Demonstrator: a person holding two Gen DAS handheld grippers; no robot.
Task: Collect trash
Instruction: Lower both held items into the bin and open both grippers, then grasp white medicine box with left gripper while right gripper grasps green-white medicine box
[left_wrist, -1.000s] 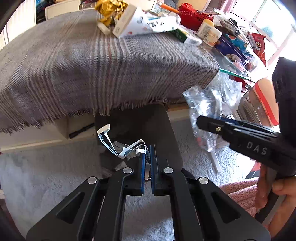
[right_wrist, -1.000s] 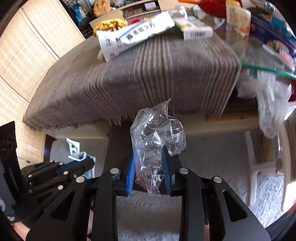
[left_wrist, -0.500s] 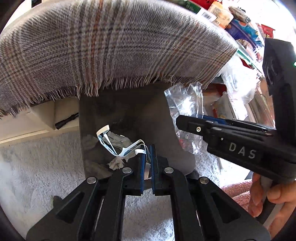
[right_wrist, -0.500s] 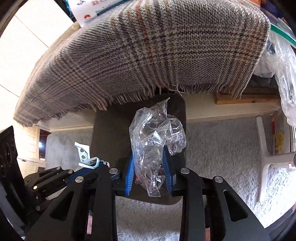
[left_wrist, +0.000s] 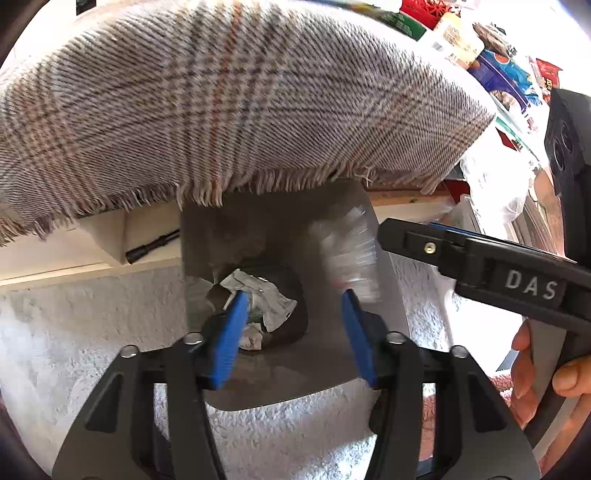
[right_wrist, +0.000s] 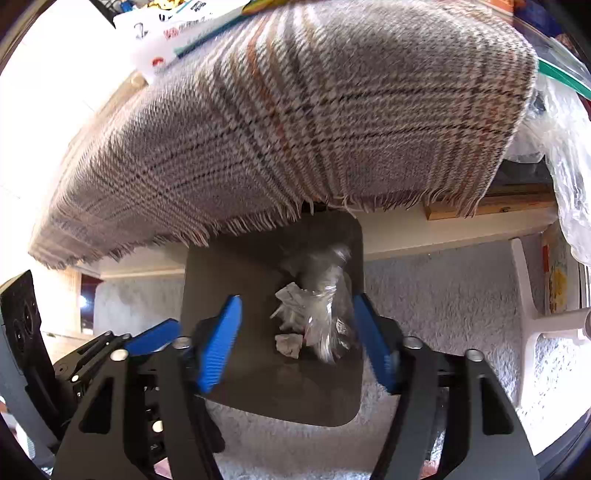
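Observation:
A dark grey bin (left_wrist: 332, 221) stands on the carpet under the table's edge; it also shows in the right wrist view (right_wrist: 229, 266). My left gripper (left_wrist: 291, 328) is open and empty above it. Crumpled paper trash (left_wrist: 258, 291) lies inside. My right gripper (right_wrist: 297, 336) is open over the bin. A clear plastic bag (right_wrist: 321, 306) is blurred between its fingers, falling into the bin; it shows blurred in the left wrist view (left_wrist: 347, 251). The right gripper (left_wrist: 480, 258) reaches in from the right in the left wrist view.
A plaid cloth (left_wrist: 221, 110) with a fringe hangs over the table just above the bin. Boxes and packets (left_wrist: 498, 66) crowd the tabletop. White fluffy carpet (left_wrist: 74, 332) surrounds the bin. A white stool leg (right_wrist: 528, 295) stands right.
Both grippers opened. The left let go of the white strips and the right let go of the clear plastic bag, which drops into the bin. Both moved lower, closer to the bin.

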